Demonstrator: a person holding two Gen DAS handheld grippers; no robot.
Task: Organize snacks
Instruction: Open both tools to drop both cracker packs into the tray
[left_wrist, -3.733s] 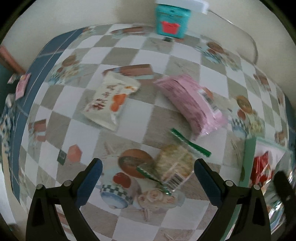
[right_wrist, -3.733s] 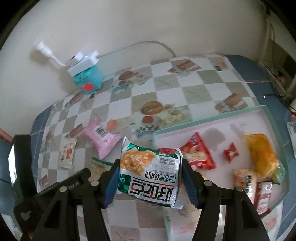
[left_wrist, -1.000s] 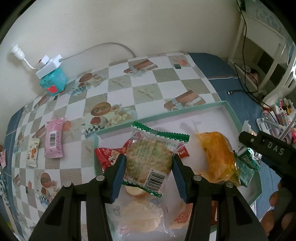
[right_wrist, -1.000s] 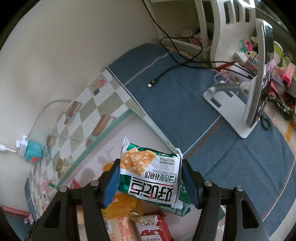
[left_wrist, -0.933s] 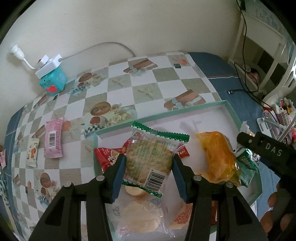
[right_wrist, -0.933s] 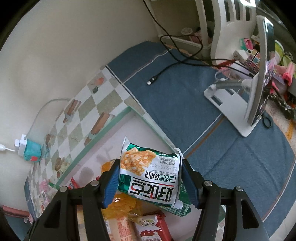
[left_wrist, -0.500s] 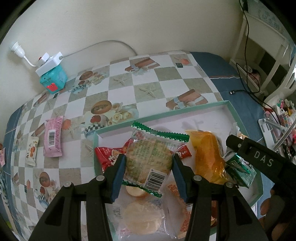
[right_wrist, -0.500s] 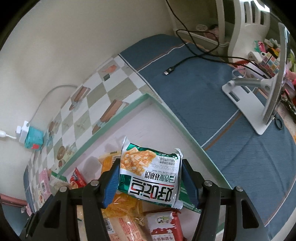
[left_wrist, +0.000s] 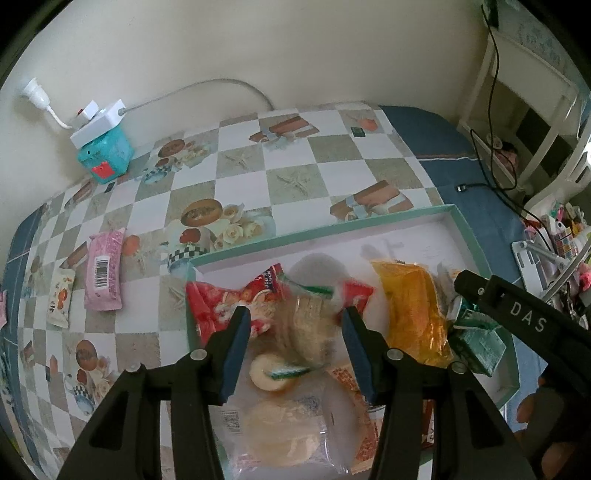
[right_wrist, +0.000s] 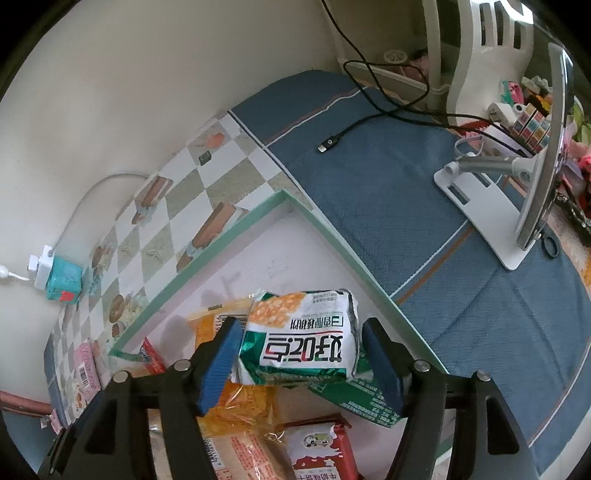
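Snacks sit in both tools' reach. Right gripper (right_wrist: 299, 363): jaws opening, pads clear of the green-and-white packet (right_wrist: 301, 338) between them; packet lies over an orange bag (right_wrist: 236, 402) inside the green-rimmed tray (right_wrist: 229, 230). Left gripper (left_wrist: 295, 350): jaws apart, blurred clear cracker packet (left_wrist: 308, 328) between them, not pressed, above the tray's pile. Pink packet (left_wrist: 104, 266) and small white packet (left_wrist: 60, 297) lie outside the tray on the checkered tablecloth (left_wrist: 295, 177).
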